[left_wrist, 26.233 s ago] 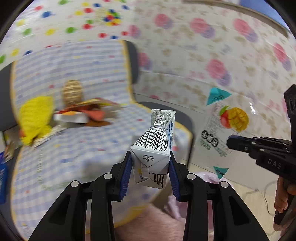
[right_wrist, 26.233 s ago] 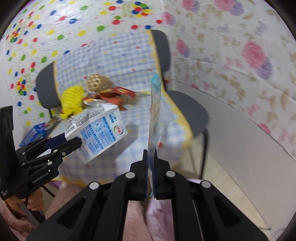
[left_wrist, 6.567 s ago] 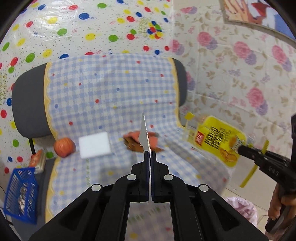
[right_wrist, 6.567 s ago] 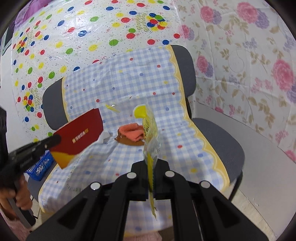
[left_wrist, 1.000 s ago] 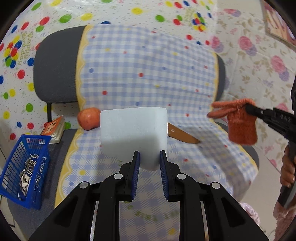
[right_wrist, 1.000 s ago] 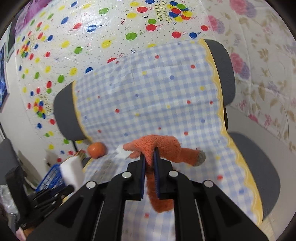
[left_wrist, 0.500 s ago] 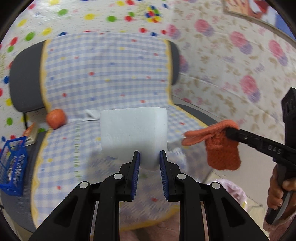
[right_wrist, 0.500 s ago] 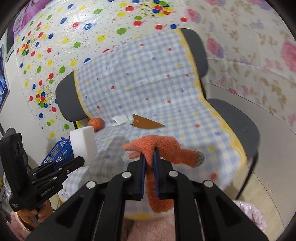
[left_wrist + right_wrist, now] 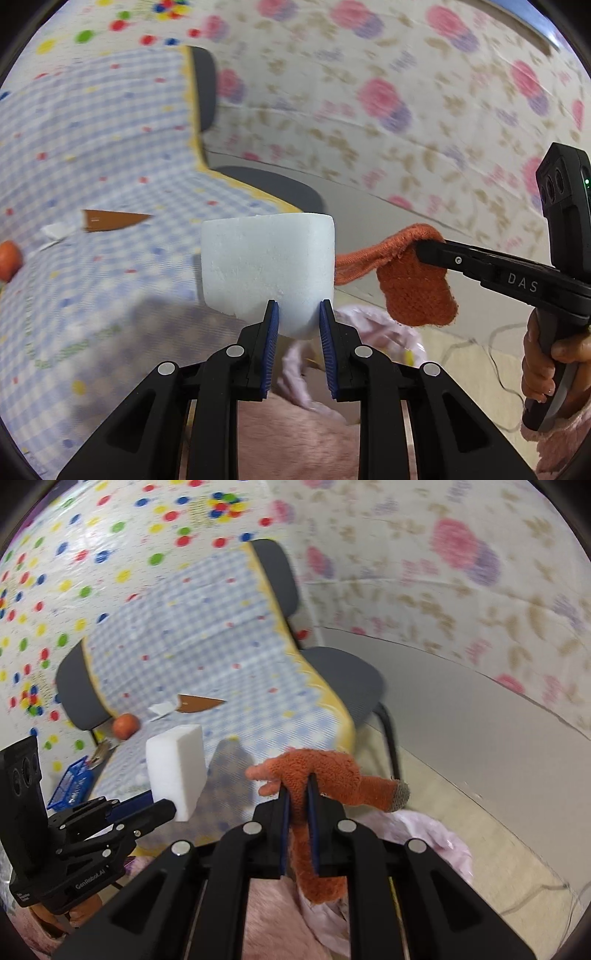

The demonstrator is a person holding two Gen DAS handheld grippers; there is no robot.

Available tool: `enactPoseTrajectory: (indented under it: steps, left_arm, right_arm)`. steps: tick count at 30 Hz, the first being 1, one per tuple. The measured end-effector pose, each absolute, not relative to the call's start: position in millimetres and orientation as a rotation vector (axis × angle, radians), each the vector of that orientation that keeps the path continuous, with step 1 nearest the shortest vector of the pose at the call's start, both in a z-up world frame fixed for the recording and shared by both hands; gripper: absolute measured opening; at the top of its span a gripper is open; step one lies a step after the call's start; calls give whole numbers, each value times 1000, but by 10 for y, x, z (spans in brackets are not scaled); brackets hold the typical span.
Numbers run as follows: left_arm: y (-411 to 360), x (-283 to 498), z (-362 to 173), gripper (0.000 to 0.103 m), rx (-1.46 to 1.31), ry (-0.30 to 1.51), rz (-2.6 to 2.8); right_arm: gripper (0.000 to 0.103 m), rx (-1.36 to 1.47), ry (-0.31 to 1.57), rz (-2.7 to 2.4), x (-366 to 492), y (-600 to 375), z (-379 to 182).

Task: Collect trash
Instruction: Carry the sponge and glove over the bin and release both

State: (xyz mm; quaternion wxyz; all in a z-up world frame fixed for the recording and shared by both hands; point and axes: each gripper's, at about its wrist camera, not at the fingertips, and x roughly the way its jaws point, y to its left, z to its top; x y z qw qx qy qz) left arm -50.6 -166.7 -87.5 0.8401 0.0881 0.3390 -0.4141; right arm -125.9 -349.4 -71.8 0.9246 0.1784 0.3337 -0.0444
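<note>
white foam block [image 9: 267, 264], orange glove [image 9: 317, 771]

Legible markings, two entries.

1. "DAS": pale capital letters on the black side of the right hand-held gripper [image 9: 428, 248], along its arm, read in the left wrist view.

2. "GenRobot.AI": small pale lettering on the black body of the left hand-held gripper [image 9: 168, 806], low on its housing, read in the right wrist view. A further small line of print sits below and to the left on the same housing; too small to read.

Print on the polka-dot wall covering [image 9: 110, 528]: clusters of small characters among the dots, blurred, not legible.
</note>
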Motion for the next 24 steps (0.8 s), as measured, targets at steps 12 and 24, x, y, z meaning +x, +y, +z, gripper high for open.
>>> enactPoseTrajectory:
  steps: [12, 24]
  left_arm:
    - [-2292, -699, -1107, 28, 264, 819, -1051]
    - [-2289, -529, -1174, 77, 259, 835, -964]
  right_arm:
    - [15, 452, 769, -222, -1632, -3874, -1103]
    - [52, 452, 772, -299, -1663, -4131, -1181]
